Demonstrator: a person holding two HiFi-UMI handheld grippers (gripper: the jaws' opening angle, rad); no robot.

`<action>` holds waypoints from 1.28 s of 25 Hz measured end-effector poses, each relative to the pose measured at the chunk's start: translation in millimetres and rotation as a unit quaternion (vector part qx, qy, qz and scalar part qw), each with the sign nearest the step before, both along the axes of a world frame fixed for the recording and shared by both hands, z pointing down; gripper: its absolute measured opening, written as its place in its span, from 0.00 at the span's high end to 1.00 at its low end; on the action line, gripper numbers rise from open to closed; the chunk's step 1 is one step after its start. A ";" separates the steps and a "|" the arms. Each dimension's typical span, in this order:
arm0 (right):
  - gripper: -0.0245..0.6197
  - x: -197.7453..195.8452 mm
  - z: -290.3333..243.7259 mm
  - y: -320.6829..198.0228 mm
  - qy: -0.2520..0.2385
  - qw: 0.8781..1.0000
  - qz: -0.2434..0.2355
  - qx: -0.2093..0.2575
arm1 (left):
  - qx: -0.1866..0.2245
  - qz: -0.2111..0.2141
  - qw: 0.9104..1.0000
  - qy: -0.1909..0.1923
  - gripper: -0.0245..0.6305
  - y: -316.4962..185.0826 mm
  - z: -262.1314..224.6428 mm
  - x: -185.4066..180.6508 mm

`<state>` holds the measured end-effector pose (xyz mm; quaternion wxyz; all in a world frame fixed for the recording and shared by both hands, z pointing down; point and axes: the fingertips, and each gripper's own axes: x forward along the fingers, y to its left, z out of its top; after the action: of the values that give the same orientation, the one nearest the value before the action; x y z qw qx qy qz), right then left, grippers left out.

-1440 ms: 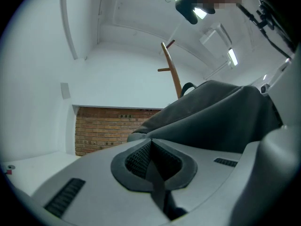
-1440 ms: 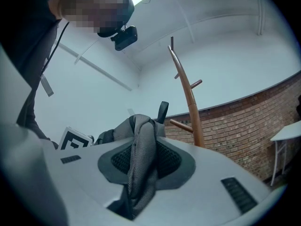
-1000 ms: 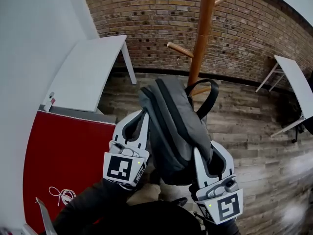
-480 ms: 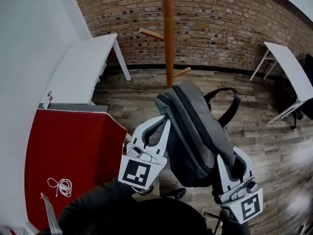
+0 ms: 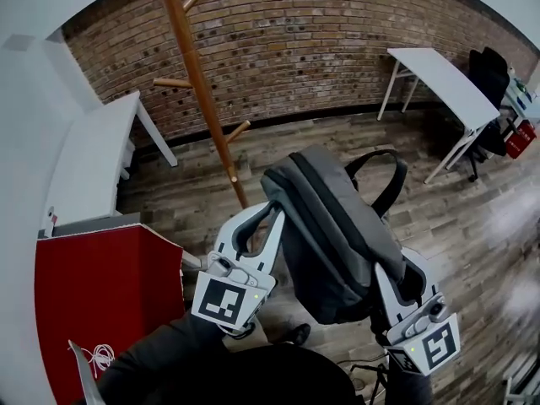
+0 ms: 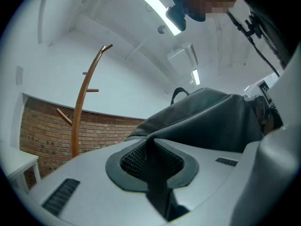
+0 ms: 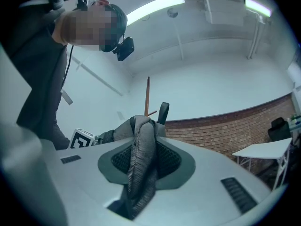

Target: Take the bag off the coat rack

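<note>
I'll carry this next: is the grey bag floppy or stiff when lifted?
Probably floppy: the bag sags between the left gripper and right gripper, its mesh bunching in the right one. Likely light, since pinches of fabric hold it. The loose strap may swing.

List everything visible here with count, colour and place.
bag: one, grey, centre, off the rack
coat rack: one, brown wood, upper left
left table: one, white, left edge
right table: one, white, upper right
chair: one, black, beyond right table
cabinet: one, red, lower left
cable: one, white, on cabinet
left hand-held gripper: one, white, shut on bag
right hand-held gripper: one, white, shut on bag
</note>
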<state>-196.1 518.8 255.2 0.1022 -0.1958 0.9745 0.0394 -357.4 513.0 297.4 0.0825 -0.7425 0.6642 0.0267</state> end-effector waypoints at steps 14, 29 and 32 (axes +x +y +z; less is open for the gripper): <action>0.82 55.4 -6.1 6.6 -0.012 1.000 -0.026 -0.008 | -0.028 0.207 0.977 -0.053 0.46 -33.4 0.5 57.0; 0.82 112.9 0.3 -16.3 -0.008 0.999 0.035 -0.018 | -0.059 0.225 0.972 -0.021 0.86 -72.1 4.9 113.2; 0.82 126.1 1.8 -20.5 -0.005 0.999 0.041 -0.015 | -0.053 0.231 0.971 -0.022 0.86 -79.2 2.4 127.0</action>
<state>-69.9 498.4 257.0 0.1019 -0.2371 0.9657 0.0276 -230.4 433.8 299.8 0.0488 -0.8794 0.4735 -0.0064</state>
